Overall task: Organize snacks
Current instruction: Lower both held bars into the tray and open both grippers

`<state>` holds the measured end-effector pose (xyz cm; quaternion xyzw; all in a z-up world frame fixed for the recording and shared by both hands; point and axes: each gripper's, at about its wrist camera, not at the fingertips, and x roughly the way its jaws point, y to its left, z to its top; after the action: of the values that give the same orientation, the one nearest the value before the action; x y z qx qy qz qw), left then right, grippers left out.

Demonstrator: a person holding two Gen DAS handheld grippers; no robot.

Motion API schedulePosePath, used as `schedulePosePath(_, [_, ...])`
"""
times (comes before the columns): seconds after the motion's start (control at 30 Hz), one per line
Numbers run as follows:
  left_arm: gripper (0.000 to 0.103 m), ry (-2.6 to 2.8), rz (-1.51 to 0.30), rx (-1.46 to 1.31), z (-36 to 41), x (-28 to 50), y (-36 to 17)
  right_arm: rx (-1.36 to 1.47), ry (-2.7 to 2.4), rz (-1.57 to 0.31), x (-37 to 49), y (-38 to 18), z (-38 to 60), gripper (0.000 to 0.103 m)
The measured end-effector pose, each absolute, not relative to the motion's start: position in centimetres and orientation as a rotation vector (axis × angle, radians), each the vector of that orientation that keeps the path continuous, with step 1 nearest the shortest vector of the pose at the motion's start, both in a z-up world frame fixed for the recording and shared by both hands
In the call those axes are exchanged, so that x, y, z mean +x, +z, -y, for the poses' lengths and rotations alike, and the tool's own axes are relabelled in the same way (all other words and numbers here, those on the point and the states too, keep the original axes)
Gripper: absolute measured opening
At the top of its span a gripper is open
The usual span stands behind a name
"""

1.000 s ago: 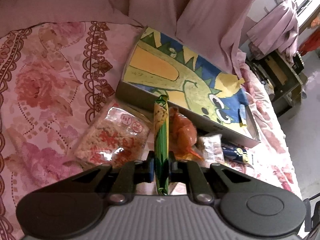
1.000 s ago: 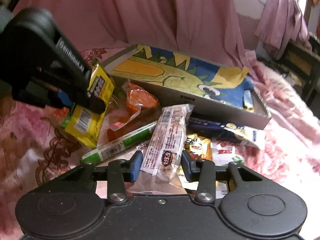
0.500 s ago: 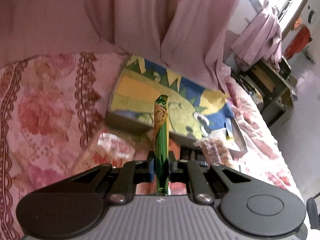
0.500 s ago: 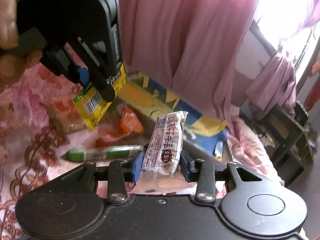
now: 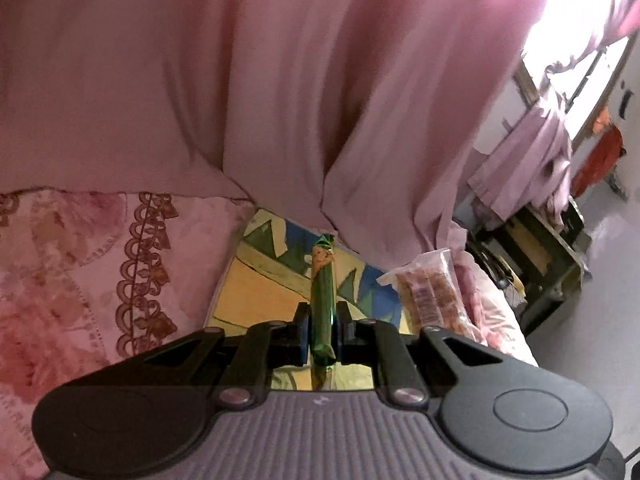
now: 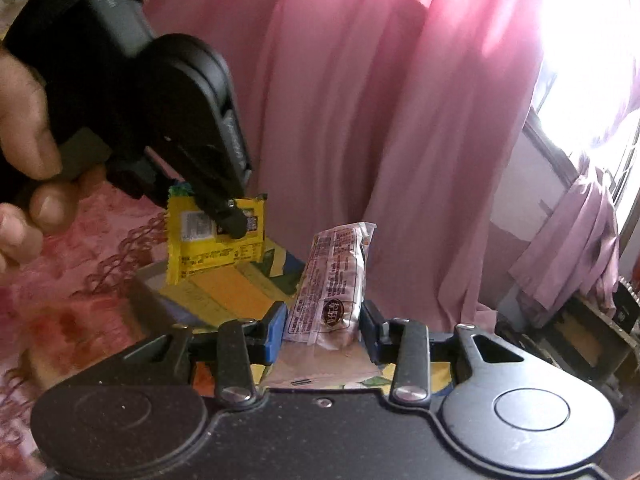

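Observation:
My left gripper (image 5: 323, 334) is shut on a yellow and green snack packet (image 5: 322, 300), seen edge-on and held upright over the dinosaur-print box (image 5: 256, 292). In the right wrist view that same left gripper (image 6: 232, 220) hangs at upper left in a person's hand (image 6: 24, 120), pinching the yellow packet (image 6: 212, 244) above the box (image 6: 224, 292). My right gripper (image 6: 323, 330) is shut on a clear packet of brown biscuits (image 6: 334, 280), tilted up and held in the air. The biscuit packet (image 5: 430, 292) also shows at the right of the left wrist view.
A pink curtain (image 5: 320, 100) hangs right behind the box. The floral pink bedspread (image 5: 72, 264) lies to the left. A dark table (image 5: 536, 264) draped with cloth stands at the far right, under a bright window (image 6: 592, 60).
Both grippers have risen off the bed with their packets and tipped up toward the box. The pile of snacks on the bedspread has dropped out of view.

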<state>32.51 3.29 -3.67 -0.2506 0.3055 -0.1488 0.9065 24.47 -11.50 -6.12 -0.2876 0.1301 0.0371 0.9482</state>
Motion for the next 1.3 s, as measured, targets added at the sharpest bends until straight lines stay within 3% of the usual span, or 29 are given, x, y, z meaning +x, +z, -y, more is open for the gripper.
schedulePosePath(0.4, [0.013, -0.295, -0.711, -0.559, -3.2, 36.2, -8.4, -0.447, 0.086, -0.414, 29.9, -9.4, 12.5, 0.041])
schedulePosePath(0.83, [0.013, -0.295, -0.757, -0.528, -2.3, 36.5, -9.9, -0.258, 0.081, -0.557, 32.0, -10.5, 14.5, 0.042])
schedulePosePath(1.1, [0.02, -0.252, -0.768, -0.436, -1.6, 36.3, -9.5, -0.234, 0.077, -0.569, 32.3, -10.8, 14.9, 0.042])
schedulePosePath(1.17, [0.031, -0.223, -0.765, -0.372, -1.0, 36.1, -9.2, -0.236, 0.074, -0.572, 32.3, -10.9, 14.9, 0.042])
schedulePosePath(1.2, [0.043, -0.196, -0.766, -0.333, -0.8, 36.0, -9.1, -0.238, 0.069, -0.573, 32.4, -10.9, 15.0, 0.043])
schedulePosePath(1.3, [0.049, -0.177, -0.761, -0.294, -0.7, 35.9, -9.1, -0.233, 0.056, -0.566, 32.3, -10.8, 15.2, 0.048])
